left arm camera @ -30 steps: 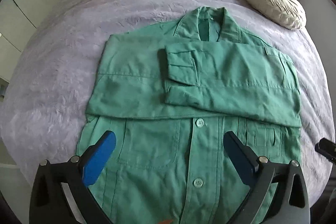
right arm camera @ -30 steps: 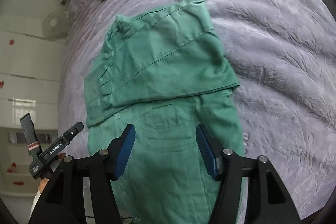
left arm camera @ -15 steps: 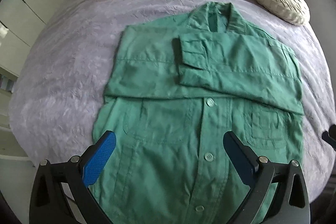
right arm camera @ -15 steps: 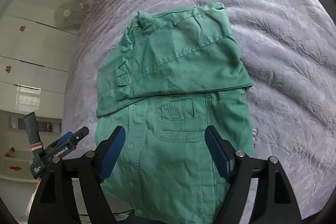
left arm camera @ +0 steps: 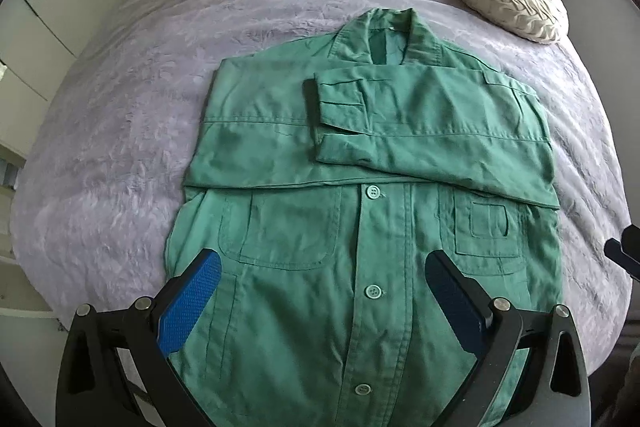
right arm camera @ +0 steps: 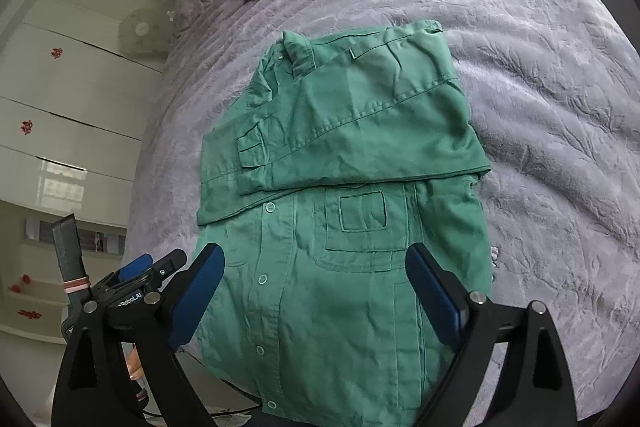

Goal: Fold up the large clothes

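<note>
Bedroom | green jacket (left arm camera: 360,227) lies buttoned-side up mid-bedspread (left arm camera: 120,147), sleeves crossed over chest | my left gripper (left arm camera: 320,303) and right gripper (right arm camera: 316,291) hover wide open, empty, at its 6 o'clock hem | advice: pinch both hem corners evenly, carry toward 12 o'clock collar.

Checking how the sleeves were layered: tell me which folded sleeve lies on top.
The sleeve whose buttoned cuff shows near the shirt's middle, below the collar. It crosses over the other sleeve, whose cuff is hidden beneath it.
</note>
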Motion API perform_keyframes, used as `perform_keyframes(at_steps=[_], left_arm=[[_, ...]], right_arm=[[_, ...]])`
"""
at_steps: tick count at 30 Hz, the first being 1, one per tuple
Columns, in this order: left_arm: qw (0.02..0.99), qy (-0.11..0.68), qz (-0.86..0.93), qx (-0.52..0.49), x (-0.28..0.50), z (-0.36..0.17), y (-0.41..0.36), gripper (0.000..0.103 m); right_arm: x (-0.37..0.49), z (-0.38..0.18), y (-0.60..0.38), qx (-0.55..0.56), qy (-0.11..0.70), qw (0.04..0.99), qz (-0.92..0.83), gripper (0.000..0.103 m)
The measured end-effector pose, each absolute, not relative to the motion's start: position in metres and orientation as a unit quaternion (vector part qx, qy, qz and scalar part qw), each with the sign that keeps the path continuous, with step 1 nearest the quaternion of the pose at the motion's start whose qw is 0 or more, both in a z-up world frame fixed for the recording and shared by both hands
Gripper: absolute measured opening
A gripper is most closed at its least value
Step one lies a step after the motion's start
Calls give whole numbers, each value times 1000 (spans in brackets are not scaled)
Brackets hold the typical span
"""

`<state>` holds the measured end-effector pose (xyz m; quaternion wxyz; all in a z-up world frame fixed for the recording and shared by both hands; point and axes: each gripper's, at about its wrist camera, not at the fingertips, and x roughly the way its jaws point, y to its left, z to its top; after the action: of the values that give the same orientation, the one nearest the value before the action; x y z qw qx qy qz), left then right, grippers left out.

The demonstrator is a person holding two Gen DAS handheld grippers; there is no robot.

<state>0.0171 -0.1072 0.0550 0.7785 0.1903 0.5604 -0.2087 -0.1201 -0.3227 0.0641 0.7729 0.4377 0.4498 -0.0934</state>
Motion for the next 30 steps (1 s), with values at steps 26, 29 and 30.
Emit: perform_keyframes(at_steps=[26,29,30], left_arm=[[748,568,-267,216,7,35,-15,102],[745,571,-267,217,1,28,6,102],[742,576,-266,217,-2,24,14,102]], right_arm=[[-165,35,-259,543,403,725,-131,103],[-177,27,-245,554,401,716,-139,103],[-182,24,-239,556,402,713,-143,103]])
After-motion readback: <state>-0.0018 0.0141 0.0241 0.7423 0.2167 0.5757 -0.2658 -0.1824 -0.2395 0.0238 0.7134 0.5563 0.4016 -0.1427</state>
